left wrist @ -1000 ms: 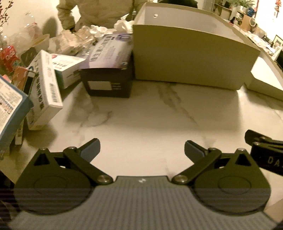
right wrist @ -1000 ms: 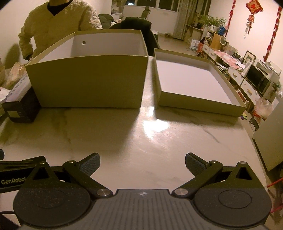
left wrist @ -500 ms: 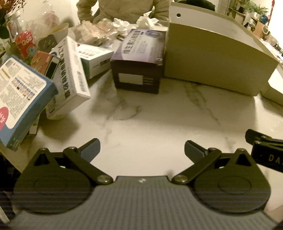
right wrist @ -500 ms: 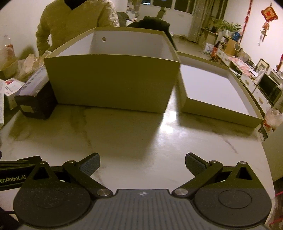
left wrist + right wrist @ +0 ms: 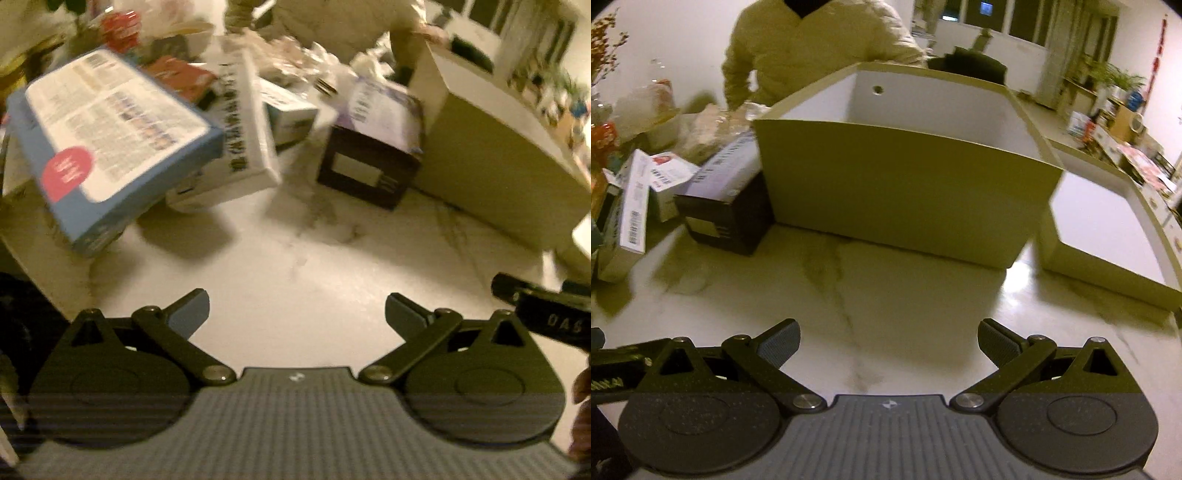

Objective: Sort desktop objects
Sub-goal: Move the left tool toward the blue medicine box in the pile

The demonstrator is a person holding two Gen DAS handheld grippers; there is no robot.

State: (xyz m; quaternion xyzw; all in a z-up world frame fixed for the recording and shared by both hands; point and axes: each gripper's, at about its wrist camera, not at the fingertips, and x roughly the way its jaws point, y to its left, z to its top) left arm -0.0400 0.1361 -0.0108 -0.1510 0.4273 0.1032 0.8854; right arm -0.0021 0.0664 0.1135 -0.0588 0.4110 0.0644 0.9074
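Note:
My left gripper (image 5: 295, 314) is open and empty above the marble table (image 5: 314, 280). Ahead of it to the left lie a blue box (image 5: 110, 144) and a white medicine box (image 5: 243, 136), with a black box with a purple top (image 5: 373, 147) further right. My right gripper (image 5: 886, 345) is open and empty, facing the big olive storage box (image 5: 901, 195). The black box (image 5: 724, 206) and the white medicine box (image 5: 631, 218) also show at the left of the right wrist view. The left view is blurred.
The box's shallow lid (image 5: 1108, 229) lies to the right of the storage box. A person in a light jacket (image 5: 812, 48) stands behind the table. Bags, wrappers and small packets (image 5: 295, 55) crowd the far left. The right gripper's body (image 5: 546, 317) shows at the left view's right edge.
Both grippers have swung left. The pile of boxes has come nearer and more central in the left view. The storage box has shifted right in both views. Both jaws stay open.

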